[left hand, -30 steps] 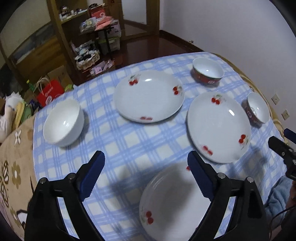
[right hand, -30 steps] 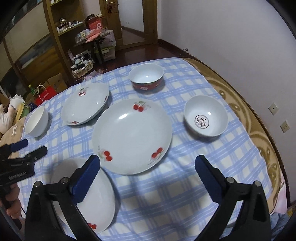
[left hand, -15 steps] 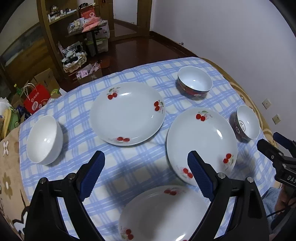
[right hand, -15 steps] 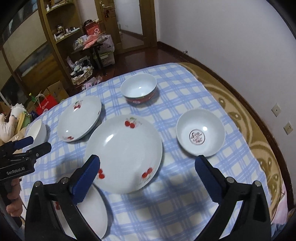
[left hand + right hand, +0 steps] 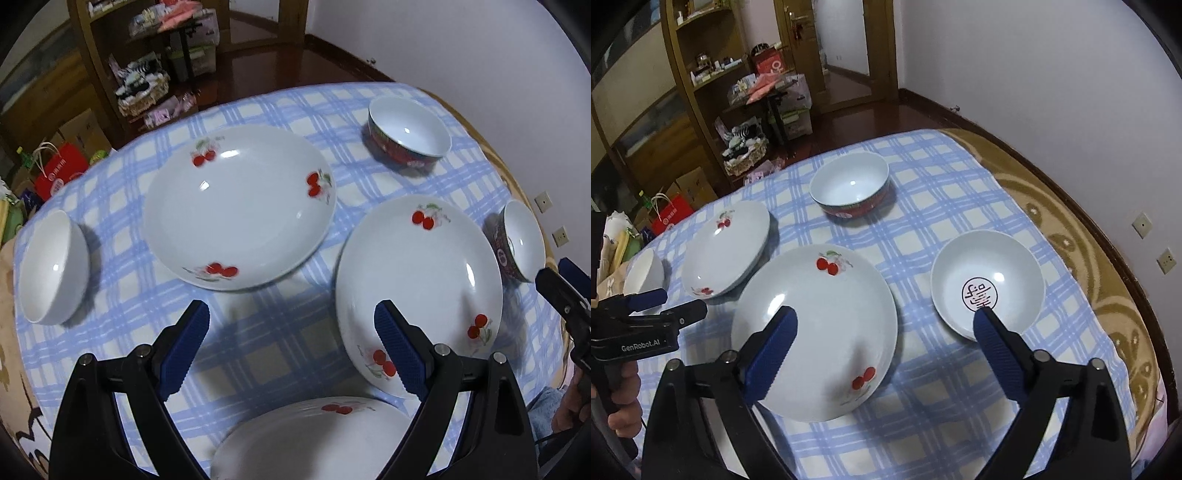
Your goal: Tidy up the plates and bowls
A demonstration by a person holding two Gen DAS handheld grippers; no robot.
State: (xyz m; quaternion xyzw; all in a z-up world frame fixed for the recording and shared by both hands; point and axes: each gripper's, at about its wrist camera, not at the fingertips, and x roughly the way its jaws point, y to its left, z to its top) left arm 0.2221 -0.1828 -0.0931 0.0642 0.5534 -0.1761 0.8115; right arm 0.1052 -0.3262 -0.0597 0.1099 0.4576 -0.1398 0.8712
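Observation:
Three white cherry-print plates lie on the blue checked tablecloth: a far plate, a middle plate and a near plate. A plain white bowl sits at the left. A red-sided bowl stands at the back. A second bowl with a round mark inside is at the right. My left gripper is open and empty above the cloth between the plates. My right gripper is open and empty over the middle plate's right edge.
The round table has a brown patterned cover under the checked cloth, with its edge close to the white wall. Wooden shelves, a basket and a red bag stand on the floor beyond the table.
Both grippers have moved forward and lower toward the dishes, which now look larger. Both stay open and empty. No dish has moved.

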